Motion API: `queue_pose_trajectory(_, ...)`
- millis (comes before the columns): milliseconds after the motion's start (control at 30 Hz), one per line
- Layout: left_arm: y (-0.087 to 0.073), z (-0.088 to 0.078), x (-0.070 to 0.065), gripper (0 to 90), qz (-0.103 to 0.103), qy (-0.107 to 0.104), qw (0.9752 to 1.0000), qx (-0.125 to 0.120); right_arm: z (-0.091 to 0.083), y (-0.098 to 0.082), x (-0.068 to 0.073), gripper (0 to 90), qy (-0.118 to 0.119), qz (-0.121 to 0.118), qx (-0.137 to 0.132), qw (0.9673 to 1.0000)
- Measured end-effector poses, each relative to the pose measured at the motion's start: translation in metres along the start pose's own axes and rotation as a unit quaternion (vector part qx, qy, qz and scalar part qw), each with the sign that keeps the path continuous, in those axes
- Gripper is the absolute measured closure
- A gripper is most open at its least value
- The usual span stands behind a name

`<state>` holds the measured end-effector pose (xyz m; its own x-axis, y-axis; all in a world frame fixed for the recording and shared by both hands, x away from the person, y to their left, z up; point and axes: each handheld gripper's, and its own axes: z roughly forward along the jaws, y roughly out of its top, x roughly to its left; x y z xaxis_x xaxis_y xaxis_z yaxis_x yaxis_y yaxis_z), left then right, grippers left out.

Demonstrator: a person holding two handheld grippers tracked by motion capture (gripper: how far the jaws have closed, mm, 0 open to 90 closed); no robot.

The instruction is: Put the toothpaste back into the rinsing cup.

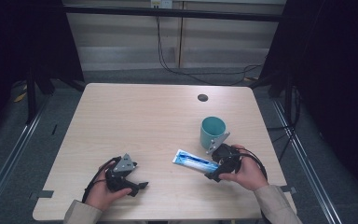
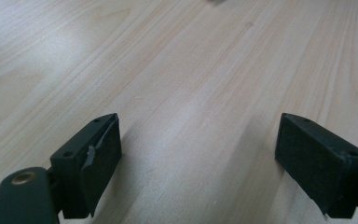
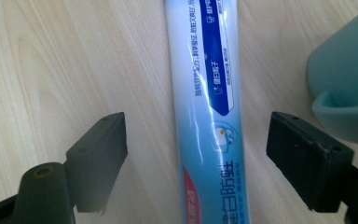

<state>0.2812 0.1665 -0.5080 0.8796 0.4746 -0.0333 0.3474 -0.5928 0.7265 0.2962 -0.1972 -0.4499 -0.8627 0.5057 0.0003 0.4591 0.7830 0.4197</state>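
On the bench (image 1: 135,116), toward its right front, I see the toothpaste tube (image 1: 194,161) lying flat, just beside the teal mug (image 1: 212,132). My right gripper (image 3: 196,154) straddles the tube, fingers (image 3: 100,156) apart on either side, not touching it. Left gripper (image 2: 198,158) rests low at front left, fingers wide apart over bare wood.

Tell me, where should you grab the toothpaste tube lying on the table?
Grip the blue-and-white plastic toothpaste tube across its narrow width, near the middle, coming down from above. It lies flat on the wooden table, and the right hand-held gripper already straddles it with jaws open.
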Motion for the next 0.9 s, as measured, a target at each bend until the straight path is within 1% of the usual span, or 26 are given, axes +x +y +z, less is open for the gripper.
queue_pose_trajectory(67, 0.000, 0.000, 0.000, 14.3, 0.000, 0.000, 1.0000, 0.000, 0.001, 0.003, 0.001, 20.0, 0.000, 0.000, 0.005, 1.0000)
queue_pose_trajectory(100, 0.000, 0.000, 0.000, 14.2, 0.000, 0.000, 1.0000, 0.000, 0.001, 0.004, 0.000, 20.0, 0.002, -0.005, 0.005, 1.0000)
queue_pose_trajectory(133, 0.000, 0.000, 0.000, 14.2, 0.000, 0.000, 1.0000, 0.000, 0.002, 0.005, 0.001, 20.0, 0.002, 0.000, 0.008, 1.0000)
queue_pose_trajectory(167, 0.000, 0.000, 0.000, 14.2, 0.000, 0.000, 1.0000, 0.000, 0.002, 0.007, 0.001, 20.1, 0.001, -0.002, 0.009, 1.0000)
queue_pose_trajectory(267, 0.000, 0.000, 0.000, 14.2, 0.000, 0.000, 1.0000, 0.000, 0.004, 0.010, 0.001, 20.6, 0.002, -0.010, 0.017, 0.9998)
queue_pose_trajectory(300, 0.000, 0.000, 0.000, 14.2, 0.000, 0.000, 1.0000, 0.000, 0.005, 0.011, 0.002, 20.7, 0.002, -0.008, 0.020, 0.9998)
queue_pose_trajectory(333, 0.000, 0.000, 0.000, 14.2, 0.000, 0.000, 1.0000, 0.000, 0.006, 0.012, 0.001, 20.7, 0.004, -0.014, 0.022, 0.9997)
queue_pose_trajectory(400, 0.000, 0.000, 0.000, 14.2, 0.000, 0.000, 1.0000, 0.000, 0.007, 0.014, 0.002, 20.6, 0.005, -0.012, 0.029, 0.9995)
queue_pose_trajectory(433, 0.000, 0.000, 0.000, 14.2, 0.000, 0.000, 1.0000, 0.000, 0.008, 0.015, 0.001, 20.6, 0.002, -0.018, 0.030, 0.9994)
queue_pose_trajectory(500, 0.000, 0.000, 0.000, 14.2, 0.000, 0.000, 1.0000, 0.000, 0.009, 0.017, 0.001, 20.6, 0.004, -0.021, 0.032, 0.9993)
queue_pose_trajectory(533, 0.000, 0.000, 0.000, 14.2, 0.000, 0.000, 1.0000, 0.000, 0.010, 0.018, 0.002, 20.7, 0.006, -0.019, 0.032, 0.9993)
queue_pose_trajectory(567, 0.000, 0.000, 0.000, 14.2, 0.000, 0.000, 1.0000, 0.000, 0.011, 0.019, 0.001, 20.9, 0.008, -0.022, 0.033, 0.9992)
queue_pose_trajectory(600, 0.000, 0.000, 0.000, 14.2, 0.000, 0.000, 1.0000, 0.000, 0.012, 0.020, 0.002, 21.0, 0.008, -0.019, 0.032, 0.9993)
queue_pose_trajectory(633, 0.000, 0.000, 0.000, 14.2, 0.000, 0.000, 1.0000, 0.000, 0.013, 0.020, 0.001, 21.1, 0.008, -0.025, 0.033, 0.9991)
queue_pose_trajectory(667, 0.000, 0.000, 0.000, 14.2, 0.000, 0.000, 1.0000, 0.000, 0.014, 0.021, 0.001, 21.2, 0.009, -0.025, 0.034, 0.9991)
queue_pose_trajectory(700, 0.000, 0.000, 0.000, 14.2, 0.000, 0.000, 1.0000, 0.000, 0.014, 0.023, 0.002, 21.4, 0.013, -0.019, 0.038, 0.9990)
queue_pose_trajectory(733, 0.000, 0.000, 0.000, 14.2, 0.000, 0.000, 1.0000, 0.000, 0.015, 0.024, 0.002, 21.8, 0.012, -0.018, 0.036, 0.9991)
queue_pose_trajectory(767, 0.000, 0.000, 0.000, 14.2, 0.000, 0.000, 1.0000, 0.000, 0.016, 0.024, 0.001, 22.6, 0.014, -0.028, 0.035, 0.9989)
queue_pose_trajectory(800, 0.000, 0.000, 0.000, 14.2, 0.000, 0.000, 1.0000, 0.000, 0.017, 0.025, 0.002, 23.4, 0.014, -0.023, 0.038, 0.9989)
queue_pose_trajectory(867, 0.000, 0.000, 0.000, 14.2, 0.000, 0.000, 1.0000, 0.000, 0.018, 0.026, 0.002, 25.7, 0.017, -0.024, 0.040, 0.9988)
queue_pose_trajectory(900, 0.000, 0.000, 0.000, 14.3, 0.000, 0.000, 1.0000, 0.000, 0.018, 0.026, 0.002, 26.4, 0.017, -0.029, 0.042, 0.9985)
